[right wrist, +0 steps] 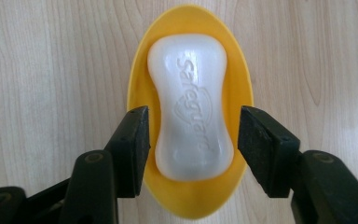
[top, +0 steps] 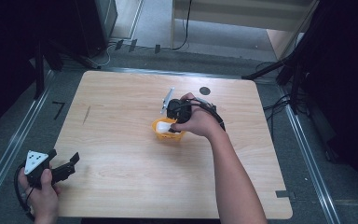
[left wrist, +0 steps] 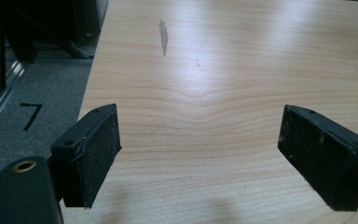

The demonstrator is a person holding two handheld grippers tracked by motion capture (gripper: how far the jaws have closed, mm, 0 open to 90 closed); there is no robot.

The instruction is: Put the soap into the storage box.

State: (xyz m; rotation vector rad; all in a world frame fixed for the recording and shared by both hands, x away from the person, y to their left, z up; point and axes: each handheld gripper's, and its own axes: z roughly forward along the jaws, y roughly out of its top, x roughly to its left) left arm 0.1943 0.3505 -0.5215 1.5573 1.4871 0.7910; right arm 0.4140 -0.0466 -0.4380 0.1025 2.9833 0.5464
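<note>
High view. Wooden table [top: 121, 140], rounded corners, pale grain, one dark streak [top: 87, 114] toward the left side and a small dark round mark [top: 205, 90] near the far edge. Yellow soap dish [top: 161, 132] near the table's middle, white soap bar [top: 164, 126] lying in it. Right hand-held gripper [top: 173, 125] pointed down over the dish, right hand [top: 199, 122] wrapped around its body, grey plate tilted up behind it. Left hand-held gripper [top: 72, 164] at the near left corner of the table, well apart from the dish, held in the left hand [top: 42, 196], jaws spread and empty.

Left gripper view. Two black padded jaws standing wide, nothing between them but bare table [left wrist: 214, 93]. Dark streak [left wrist: 163, 36] on the wood farther off. Grey floor [left wrist: 42, 116] beside the table edge, marked with a black "7" [left wrist: 30, 114].

Right gripper view. Oval yellow soap dish [right wrist: 140, 93] seen from straight above, resting on the table [right wrist: 51, 70]. White soap bar [right wrist: 189, 102], waisted, embossed "Safeguard", lying lengthwise inside the dish. Jaws either side of the bar's near half, over the dish rim, slightly apart from the soap; pads not pressing on it, released.
</note>
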